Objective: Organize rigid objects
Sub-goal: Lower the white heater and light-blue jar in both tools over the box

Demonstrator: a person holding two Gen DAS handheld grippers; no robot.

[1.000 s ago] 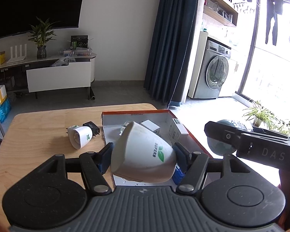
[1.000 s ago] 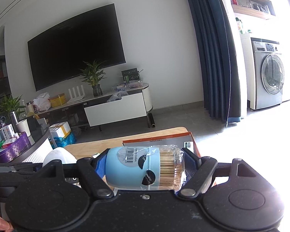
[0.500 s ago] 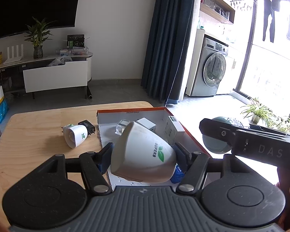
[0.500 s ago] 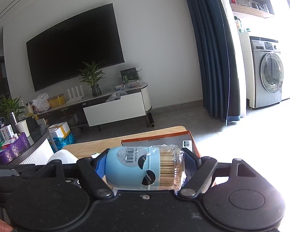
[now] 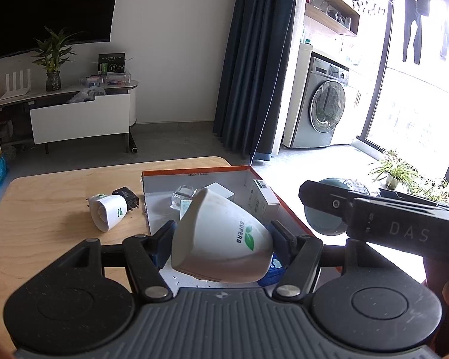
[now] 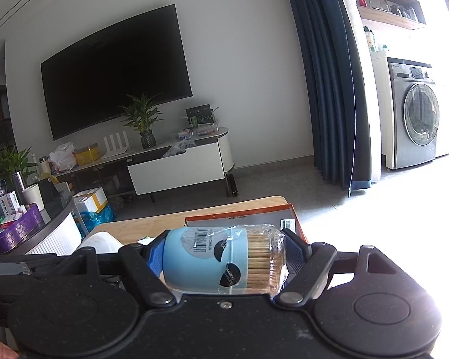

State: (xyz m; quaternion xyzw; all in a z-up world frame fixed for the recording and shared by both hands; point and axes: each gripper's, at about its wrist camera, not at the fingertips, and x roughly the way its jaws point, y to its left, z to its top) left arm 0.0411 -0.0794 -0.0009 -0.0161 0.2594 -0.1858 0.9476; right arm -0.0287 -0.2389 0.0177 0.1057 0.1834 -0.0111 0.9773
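My left gripper (image 5: pixel 221 240) is shut on a white cup (image 5: pixel 221 245) with a green "SUPERB" logo, held tilted above the near end of an orange-edged cardboard box (image 5: pixel 194 172). The box holds a white carton (image 5: pixel 262 199), a small white box (image 5: pixel 220 190) and a clear item (image 5: pixel 182 199). My right gripper (image 6: pixel 224 258) is shut on a light blue toothpick jar (image 6: pixel 224 261), held sideways above the table; the box (image 6: pixel 242 217) lies beyond it. The right gripper's body (image 5: pixel 383 221) shows in the left wrist view to the right of the box.
A second white cup (image 5: pixel 107 214) lies on its side on the wooden table (image 5: pixel 45 209), next to a black plug adapter (image 5: pixel 125 196). The table's far edge is just beyond the box. A round side table with clutter (image 6: pixel 30 224) stands at the left.
The left gripper has shifted a little with the cup, so the box and table sit slightly further left and lower in view. The right gripper has barely moved.
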